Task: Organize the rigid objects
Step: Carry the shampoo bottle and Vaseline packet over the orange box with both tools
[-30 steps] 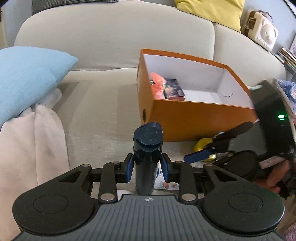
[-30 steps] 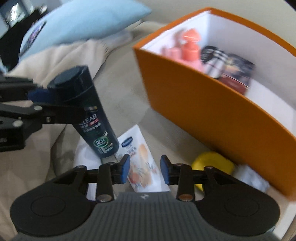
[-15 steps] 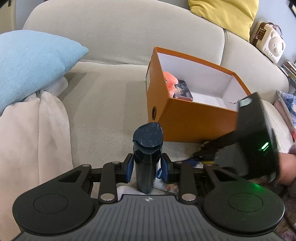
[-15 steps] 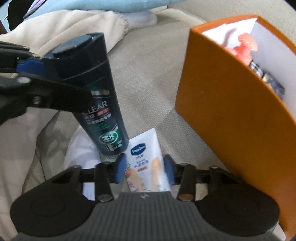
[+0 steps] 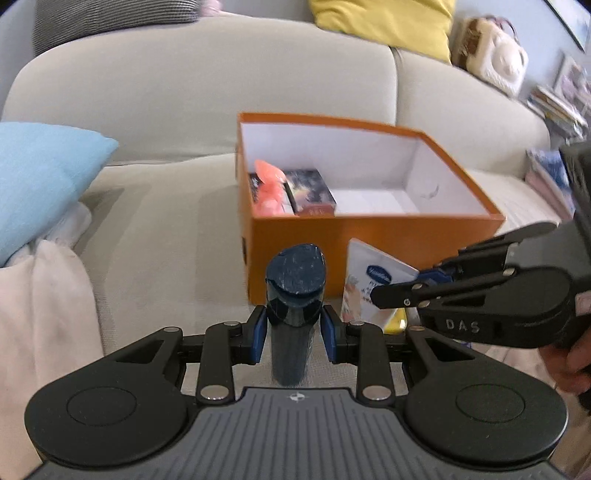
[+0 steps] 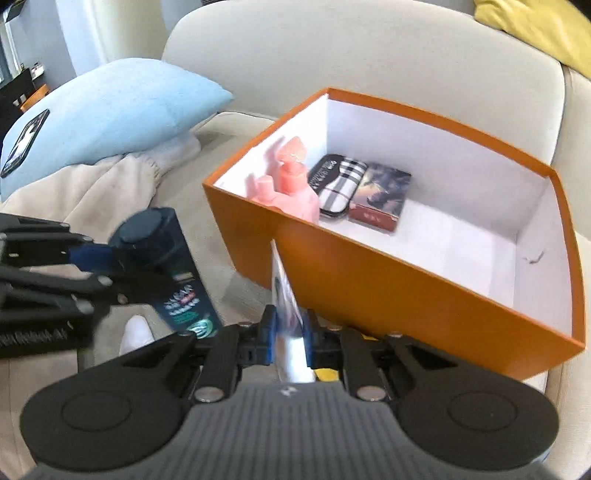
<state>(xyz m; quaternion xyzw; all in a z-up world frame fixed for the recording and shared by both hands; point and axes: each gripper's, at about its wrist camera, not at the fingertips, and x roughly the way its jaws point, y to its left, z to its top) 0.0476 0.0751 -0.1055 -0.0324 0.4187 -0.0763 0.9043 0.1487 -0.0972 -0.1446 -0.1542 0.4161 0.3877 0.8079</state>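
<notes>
My left gripper (image 5: 295, 334) is shut on a dark blue shampoo bottle (image 5: 293, 295), held upright above the sofa seat in front of the orange box (image 5: 369, 236). The bottle also shows in the right wrist view (image 6: 166, 266), left of the box (image 6: 369, 288). My right gripper (image 6: 290, 330) is shut on a white Vaseline tube (image 6: 284, 291), held edge-on just in front of the box's near wall. The tube shows in the left wrist view (image 5: 373, 277), right of the bottle. Inside the box lie pink bottles (image 6: 291, 188), a plaid case (image 6: 340, 184) and a dark pack (image 6: 382, 197).
A light blue pillow (image 6: 110, 110) and a beige blanket (image 5: 44, 302) lie on the sofa's left. A yellow object (image 5: 397, 323) lies on the seat under the tube. A yellow cushion (image 5: 384, 22) and a bear-shaped bag (image 5: 498, 62) sit behind the sofa back.
My right gripper has closed on the Vaseline tube and lifted it off the seat, up beside the box. My left gripper keeps hold of the shampoo bottle and has moved closer to the box.
</notes>
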